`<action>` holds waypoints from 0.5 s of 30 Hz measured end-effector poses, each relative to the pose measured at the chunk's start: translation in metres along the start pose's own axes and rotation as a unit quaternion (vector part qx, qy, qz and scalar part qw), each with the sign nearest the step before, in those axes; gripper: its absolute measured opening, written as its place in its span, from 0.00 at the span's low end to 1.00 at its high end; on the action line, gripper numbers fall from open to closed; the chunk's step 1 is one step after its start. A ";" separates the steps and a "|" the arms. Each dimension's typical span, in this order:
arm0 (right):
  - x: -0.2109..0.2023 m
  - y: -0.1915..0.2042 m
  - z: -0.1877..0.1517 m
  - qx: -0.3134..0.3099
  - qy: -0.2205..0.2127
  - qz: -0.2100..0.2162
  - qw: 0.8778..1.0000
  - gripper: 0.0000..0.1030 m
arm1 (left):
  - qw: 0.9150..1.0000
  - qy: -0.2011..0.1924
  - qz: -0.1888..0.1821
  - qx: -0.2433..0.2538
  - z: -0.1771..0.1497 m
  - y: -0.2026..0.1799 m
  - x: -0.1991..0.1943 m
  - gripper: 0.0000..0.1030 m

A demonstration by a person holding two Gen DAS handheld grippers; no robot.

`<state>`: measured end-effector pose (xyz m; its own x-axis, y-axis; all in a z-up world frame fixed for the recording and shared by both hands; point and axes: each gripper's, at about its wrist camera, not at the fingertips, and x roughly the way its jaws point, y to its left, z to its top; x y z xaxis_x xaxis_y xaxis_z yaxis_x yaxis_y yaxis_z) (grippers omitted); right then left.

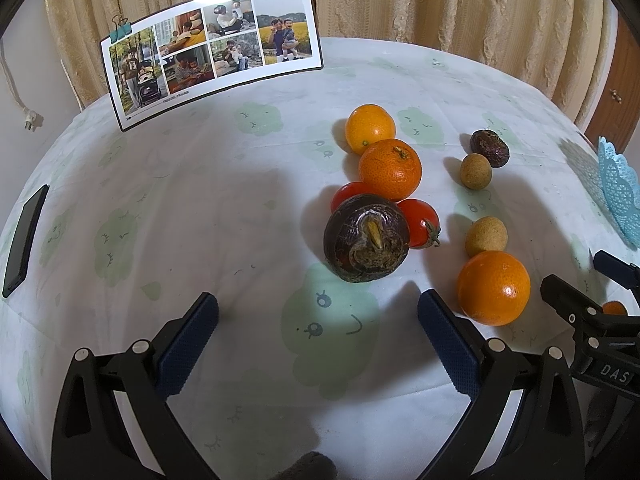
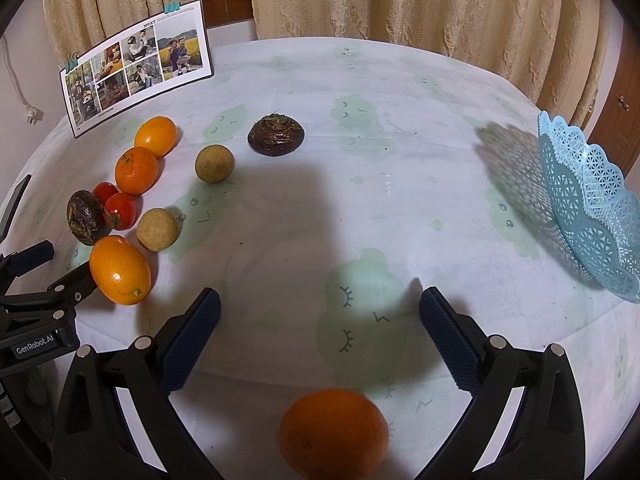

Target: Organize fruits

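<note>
Fruits lie on a white tablecloth with green clouds. In the left wrist view a large dark water chestnut (image 1: pixel 366 238) sits just ahead of my open left gripper (image 1: pixel 318 312), with two red tomatoes (image 1: pixel 420 222), two oranges (image 1: pixel 390 168) behind and a third orange (image 1: pixel 494 288) beside the right finger. Two tan longans (image 1: pixel 486 236) and a small dark chestnut (image 1: pixel 489 148) lie to the right. My right gripper (image 2: pixel 320 308) is open and empty; an orange (image 2: pixel 334 436) lies low between its arms, blurred. The light blue lattice basket (image 2: pixel 588 208) stands at the right edge.
A photo calendar (image 1: pixel 208 52) with binder clips stands at the back left. A black phone (image 1: pixel 24 240) lies at the table's left edge. Beige curtains hang behind the table. The left gripper (image 2: pixel 36 280) shows at the left of the right wrist view.
</note>
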<state>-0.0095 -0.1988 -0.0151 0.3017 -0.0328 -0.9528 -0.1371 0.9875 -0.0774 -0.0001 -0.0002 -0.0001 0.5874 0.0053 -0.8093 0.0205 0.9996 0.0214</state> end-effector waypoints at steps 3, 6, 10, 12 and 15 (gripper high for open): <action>0.001 -0.001 0.001 -0.001 0.001 0.001 1.000 0.98 | 1.000 0.000 0.001 -0.002 0.001 0.002 0.002 0.95; 0.002 0.001 0.003 -0.004 0.003 0.003 1.000 0.98 | 1.000 0.001 0.001 -0.003 0.002 0.003 0.002 0.95; 0.000 -0.001 0.002 -0.007 0.008 0.006 1.000 0.98 | 1.000 0.001 0.001 -0.002 0.001 0.002 0.002 0.95; 0.000 -0.001 0.002 -0.008 0.009 0.007 1.000 0.98 | 1.000 0.002 0.001 -0.001 0.000 0.001 0.001 0.95; 0.000 -0.001 0.003 -0.011 0.011 0.010 1.000 0.98 | 1.000 0.003 0.001 -0.001 -0.001 0.003 0.001 0.95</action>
<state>-0.0068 -0.1992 -0.0147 0.2779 -0.0171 -0.9605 -0.1643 0.9843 -0.0650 0.0000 0.0032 -0.0012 0.5821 0.0071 -0.8131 0.0174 0.9996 0.0212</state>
